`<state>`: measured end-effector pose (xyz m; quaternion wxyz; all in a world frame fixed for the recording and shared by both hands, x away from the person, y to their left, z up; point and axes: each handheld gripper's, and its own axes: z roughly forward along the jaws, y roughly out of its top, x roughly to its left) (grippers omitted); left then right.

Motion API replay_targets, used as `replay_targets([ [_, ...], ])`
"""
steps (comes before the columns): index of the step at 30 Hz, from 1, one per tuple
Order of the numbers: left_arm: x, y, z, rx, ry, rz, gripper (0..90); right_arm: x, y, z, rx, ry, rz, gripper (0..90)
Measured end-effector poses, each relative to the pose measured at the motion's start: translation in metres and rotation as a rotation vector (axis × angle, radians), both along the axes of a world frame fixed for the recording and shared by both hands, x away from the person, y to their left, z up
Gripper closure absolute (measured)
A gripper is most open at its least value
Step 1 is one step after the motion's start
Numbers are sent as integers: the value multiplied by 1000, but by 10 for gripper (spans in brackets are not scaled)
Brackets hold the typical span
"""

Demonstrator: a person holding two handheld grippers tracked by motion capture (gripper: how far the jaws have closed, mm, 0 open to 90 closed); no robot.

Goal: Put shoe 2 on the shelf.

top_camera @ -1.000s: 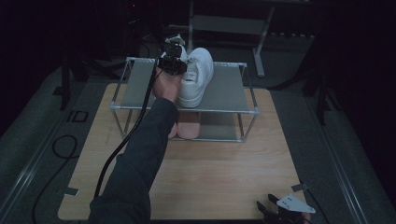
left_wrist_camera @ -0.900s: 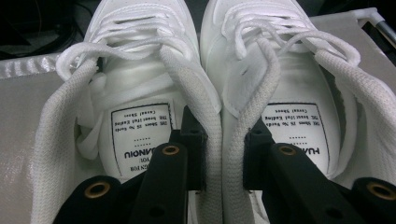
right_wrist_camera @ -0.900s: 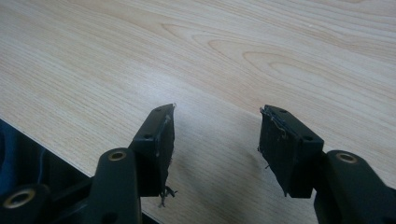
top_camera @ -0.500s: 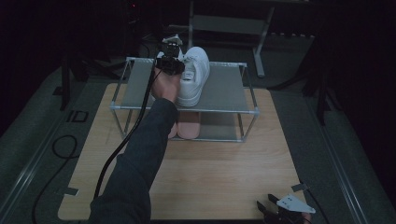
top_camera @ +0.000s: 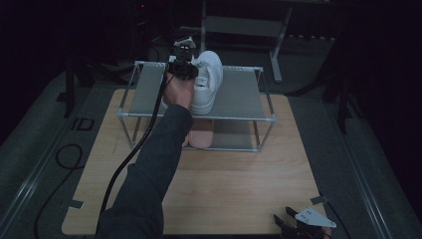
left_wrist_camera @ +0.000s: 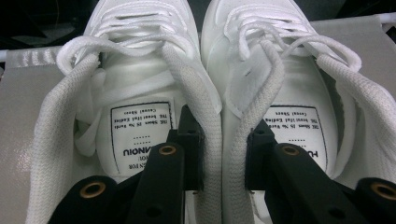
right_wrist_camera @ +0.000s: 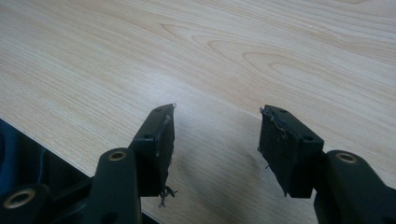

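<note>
A pair of white low-top lace-up sneakers [top_camera: 206, 82] stands side by side on the top tier of a grey two-tier metal-framed shoe rack [top_camera: 239, 94], which sits at the 12 o'clock end of the pale wood-grain counter [top_camera: 224, 174]. The shoes are toward the 9 o'clock half of that tier, toes pointing to 12 o'clock.

The left tool [top_camera: 183, 67], held in a hand in a dark sleeve, is at the heel end of the pair. In the left gripper view one black jaw is down inside the left-hand sneaker [left_wrist_camera: 135, 93] and the other inside the right-hand sneaker [left_wrist_camera: 289, 88], with the two inner collar walls, touching each other, between them. The left tool [left_wrist_camera: 223, 140] has just been opening a little; whether its pads press on those walls cannot be told.

A pink flat object [top_camera: 201, 137] lies on the rack's lower tier, under the shoes.

The right tool [top_camera: 291, 221] rests at the counter's 5 o'clock corner, well apart from the rack. In the right gripper view the right tool [right_wrist_camera: 215, 135] has its jaws spread, bare wood between them.
</note>
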<state>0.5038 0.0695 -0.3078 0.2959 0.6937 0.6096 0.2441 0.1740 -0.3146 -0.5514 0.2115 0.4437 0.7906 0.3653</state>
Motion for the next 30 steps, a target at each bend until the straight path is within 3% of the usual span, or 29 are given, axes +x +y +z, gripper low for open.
replay_targets([
  [15,1,1,0,-32,0,68,742,0,0,0,1,0,0,444],
  [18,1,-1,-1,-8,2,52,734,0,0,0,2,0,0,444],
  [30,2,2,-3,-5,6,23,638,0,1,0,-2,0,6,444],
])
